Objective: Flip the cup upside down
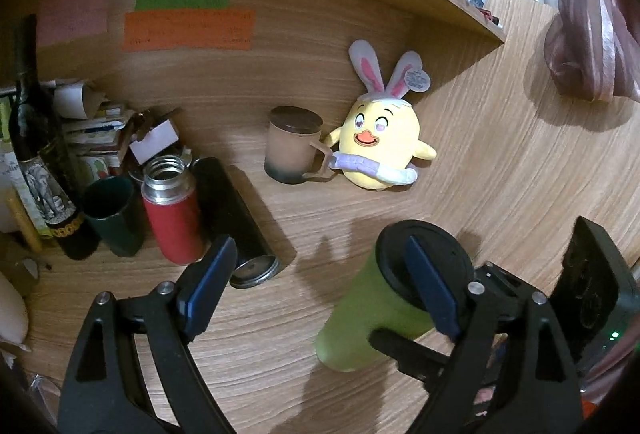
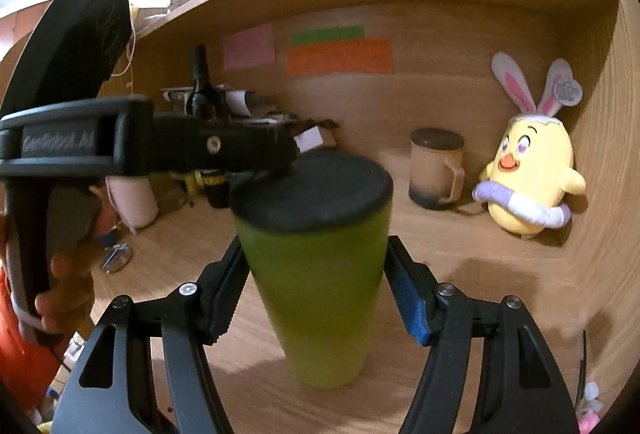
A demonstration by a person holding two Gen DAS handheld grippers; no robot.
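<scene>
Between the right tongs (image 2: 316,290) stands the green cup (image 2: 320,274), clamped.

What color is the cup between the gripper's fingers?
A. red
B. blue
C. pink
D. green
D. The cup between the right gripper fingers is light green, with a black lid on top.

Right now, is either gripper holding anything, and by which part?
The right gripper clamps the green cup by its side wall, around mid-height. The left gripper is open, holding nothing.
</scene>
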